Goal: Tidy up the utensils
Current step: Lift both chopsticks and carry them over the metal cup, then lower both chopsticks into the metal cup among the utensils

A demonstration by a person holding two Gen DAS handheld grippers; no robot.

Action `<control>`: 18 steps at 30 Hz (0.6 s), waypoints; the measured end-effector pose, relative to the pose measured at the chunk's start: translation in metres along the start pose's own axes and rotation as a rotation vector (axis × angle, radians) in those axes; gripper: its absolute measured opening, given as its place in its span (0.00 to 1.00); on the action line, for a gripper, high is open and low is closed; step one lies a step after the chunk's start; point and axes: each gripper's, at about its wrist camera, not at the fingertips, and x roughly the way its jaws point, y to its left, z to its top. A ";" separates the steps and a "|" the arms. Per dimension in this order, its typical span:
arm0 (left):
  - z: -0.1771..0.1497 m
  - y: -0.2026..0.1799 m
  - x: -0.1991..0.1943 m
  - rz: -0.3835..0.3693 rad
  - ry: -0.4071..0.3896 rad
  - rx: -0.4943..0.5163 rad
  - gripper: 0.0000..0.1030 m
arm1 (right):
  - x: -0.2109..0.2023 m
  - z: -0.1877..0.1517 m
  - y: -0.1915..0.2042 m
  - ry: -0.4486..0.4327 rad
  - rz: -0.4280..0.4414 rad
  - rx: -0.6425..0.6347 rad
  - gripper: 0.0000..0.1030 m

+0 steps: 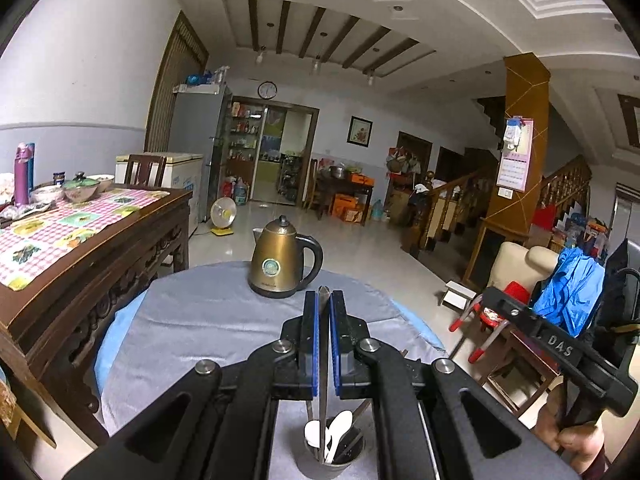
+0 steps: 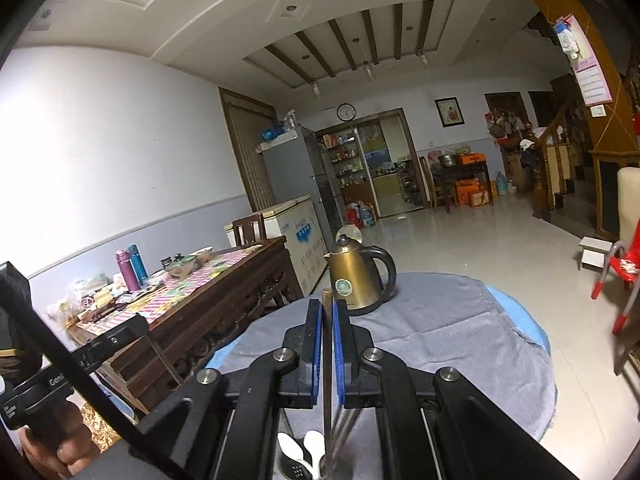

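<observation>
My left gripper (image 1: 323, 298) is shut on a thin metal utensil (image 1: 323, 360) that hangs straight down into a metal utensil cup (image 1: 335, 460) just below it. White spoons (image 1: 340, 428) stand in that cup. My right gripper (image 2: 327, 306) is shut on a thin chopstick-like utensil (image 2: 328, 380) that also points down toward the cup (image 2: 298, 470), where white spoons (image 2: 312, 446) show. The right gripper's body (image 1: 560, 348) shows at the right in the left wrist view, and the left gripper's body (image 2: 60, 376) at the left in the right wrist view.
A brass electric kettle (image 1: 282, 260) stands at the far side of the round table with its grey cloth (image 1: 192, 320). A dark wooden dining table (image 1: 80, 232) with bowls and bottles stands to the left. A red chair (image 2: 618, 276) is to the right.
</observation>
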 end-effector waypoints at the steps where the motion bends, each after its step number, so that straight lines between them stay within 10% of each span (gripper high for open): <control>1: 0.000 -0.002 0.003 0.001 0.001 0.003 0.05 | 0.002 0.000 0.002 0.000 0.003 0.000 0.06; 18: -0.023 -0.004 0.040 0.038 0.100 -0.006 0.05 | 0.035 -0.028 0.008 0.085 0.013 -0.017 0.06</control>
